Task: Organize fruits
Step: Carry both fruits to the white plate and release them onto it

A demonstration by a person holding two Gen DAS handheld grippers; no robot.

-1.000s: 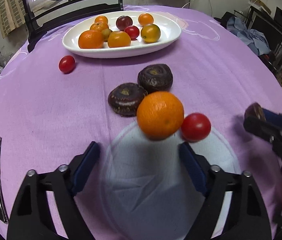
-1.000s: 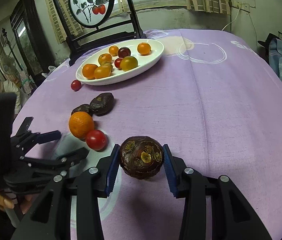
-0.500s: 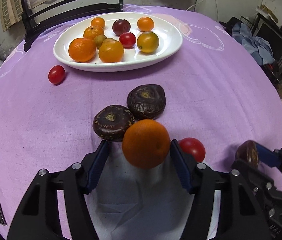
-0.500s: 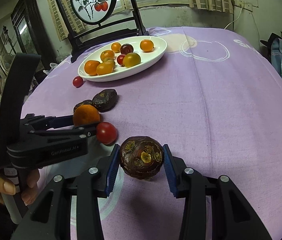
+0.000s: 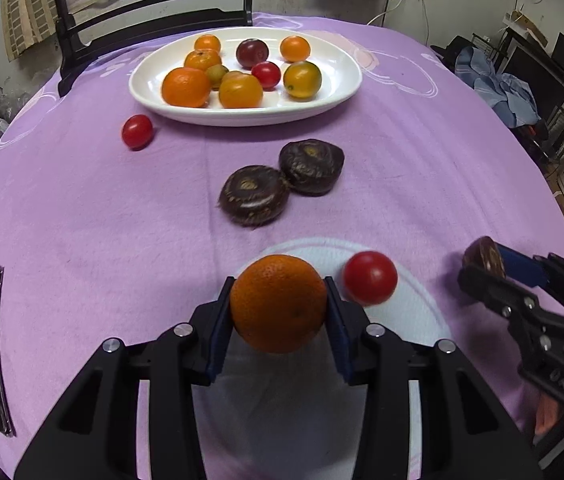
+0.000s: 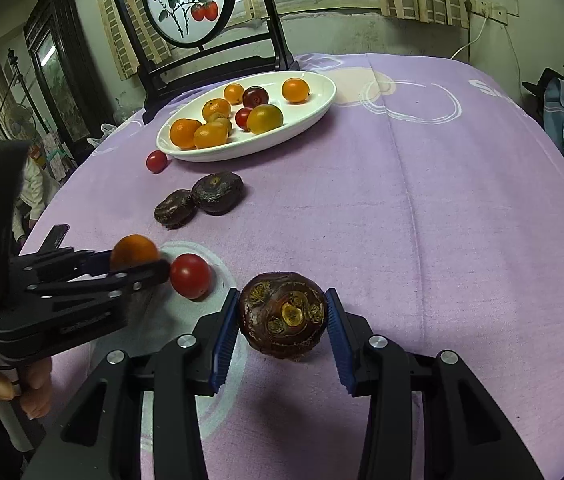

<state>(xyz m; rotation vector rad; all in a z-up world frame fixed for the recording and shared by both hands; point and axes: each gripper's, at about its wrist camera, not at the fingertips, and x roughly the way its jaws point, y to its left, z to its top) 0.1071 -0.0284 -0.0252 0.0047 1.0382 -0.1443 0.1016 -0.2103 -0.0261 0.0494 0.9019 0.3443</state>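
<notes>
**Two round fruits in two grips, and a loose tomato in the way**

The left gripper [image 5: 278, 308] has its jaws closing on an orange [image 5: 278, 304], the blue pads meeting its sides near the widest part. The right gripper [image 6: 282, 320] is clamped narrowly on a dark brown fruit [image 6: 283, 316], which hangs just above the purple tablecloth [image 6: 402, 220]. The white plate [image 5: 338, 96], already holding several fruits, sits well apart at the far side.

The likeliest slip is the orange: a smooth sphere pinched by flat pads could squirt out if the jaws bite off-centre, then roll off. A red tomato [image 5: 370, 278] lies just beside the left gripper's right finger and could be nudged away when the orange lifts. Two more dark fruits [image 5: 282, 184] lie between the grippers and the plate, so a low carry risks clipping them. Dropping either fruit onto the crowded plate could scatter what is there.
</notes>
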